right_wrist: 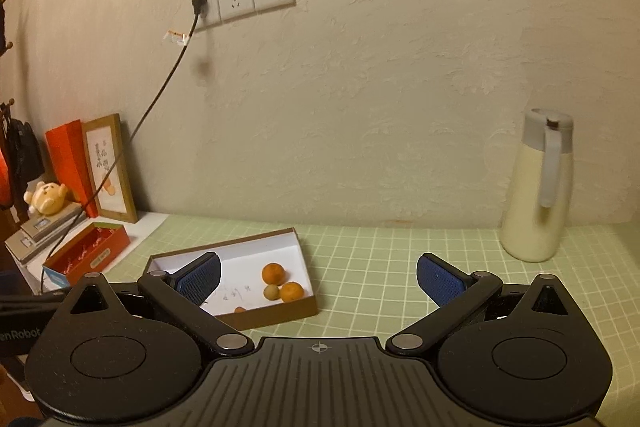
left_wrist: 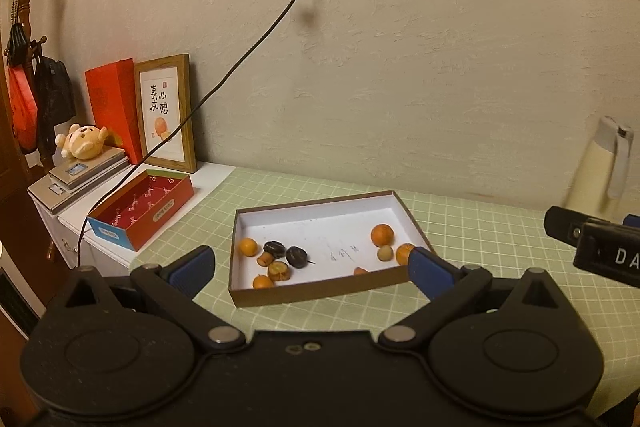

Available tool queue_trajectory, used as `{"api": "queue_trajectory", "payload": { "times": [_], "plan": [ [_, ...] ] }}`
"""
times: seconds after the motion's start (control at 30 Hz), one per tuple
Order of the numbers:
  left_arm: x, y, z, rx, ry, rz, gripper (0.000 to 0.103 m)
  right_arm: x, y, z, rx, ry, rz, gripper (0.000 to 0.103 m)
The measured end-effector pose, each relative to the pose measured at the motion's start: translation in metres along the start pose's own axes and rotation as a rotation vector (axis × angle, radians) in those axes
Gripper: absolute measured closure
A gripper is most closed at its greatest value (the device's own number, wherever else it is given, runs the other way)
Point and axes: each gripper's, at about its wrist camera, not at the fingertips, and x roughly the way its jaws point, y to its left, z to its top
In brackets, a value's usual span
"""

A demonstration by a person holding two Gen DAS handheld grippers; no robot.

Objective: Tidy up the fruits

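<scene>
The left gripper (left_wrist: pixel 312 267) is hovering low over the green checked cloth (left_wrist: pixel 480 239), jaws spread wide and holding nothing; the near wall of the tray (left_wrist: pixel 320 291) is sitting between its blue pads. The right gripper (right_wrist: pixel 319 281) is likewise gaping wide and empty, its left pad overlapping the tray's near-left part, with bare cloth lying ahead of it and to its right.

The tray, shallow, brown outside and white inside, is lying on the cloth near its left edge. From the left view, fruit is clustering at both ends: small oranges (left_wrist: pixel 248 247), two dark fruits (left_wrist: pixel 296 256) and cut brown pieces at the left end, oranges (left_wrist: pixel 382 235) and one pale round fruit (left_wrist: pixel 385 253) at the right end, with the white middle lying bare. The right view is showing only the right-end group.

Left of the tray, a red box (left_wrist: pixel 140 211) is sitting open. Far right, a cream jug (right_wrist: pixel 536 195) is standing by the wall.
</scene>
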Motion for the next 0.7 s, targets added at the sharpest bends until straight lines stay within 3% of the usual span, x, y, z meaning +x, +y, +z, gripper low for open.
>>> {"api": "queue_trajectory", "payload": {
  "times": [0.33, 0.7],
  "plan": [
    [-0.023, -0.006, -0.003, -0.019, -0.038, -0.018, 0.006, -0.031, 0.003, -0.003, -0.023, -0.032, -0.011, 0.0],
    [-0.025, -0.009, -0.003, -0.013, -0.053, -0.012, 0.006, -0.032, 0.002, 0.0, -0.03, -0.038, -0.006, 0.0]
  ]
}}
